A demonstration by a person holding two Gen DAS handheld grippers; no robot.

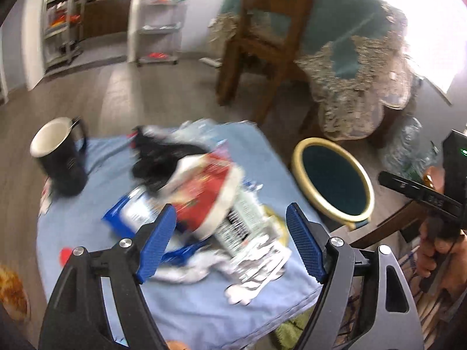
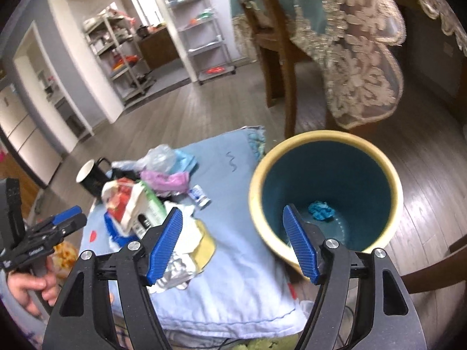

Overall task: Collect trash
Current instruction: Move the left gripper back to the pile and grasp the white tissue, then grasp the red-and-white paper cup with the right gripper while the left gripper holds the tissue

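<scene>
A heap of trash lies on a light blue cloth [image 1: 204, 309]: a red-and-white wrapper [image 1: 204, 192], a blue packet [image 1: 125, 213], a crumpled white wrapper [image 1: 256, 253] and a black bag [image 1: 163, 157]. My left gripper [image 1: 230, 208] hovers open over the near side of this heap, nothing between its pads. A bin with a yellow rim [image 2: 256, 180] and a teal inside stands to the right of the cloth. A blue crumpled scrap [image 2: 321, 210] lies on its bottom. My right gripper [image 2: 232, 208] is open and empty above the bin's near rim. The left gripper [image 2: 62, 218] also shows there, in a hand.
A black mug [image 1: 58, 157] with a white inside stands at the cloth's far left corner. Behind are a wooden chair [image 1: 262, 29] and a table under a lace-edged teal cloth [image 1: 364, 73]. Metal shelves [image 1: 160, 14] line the far wall. Plastic bottles [image 1: 408, 148] lie beyond the bin.
</scene>
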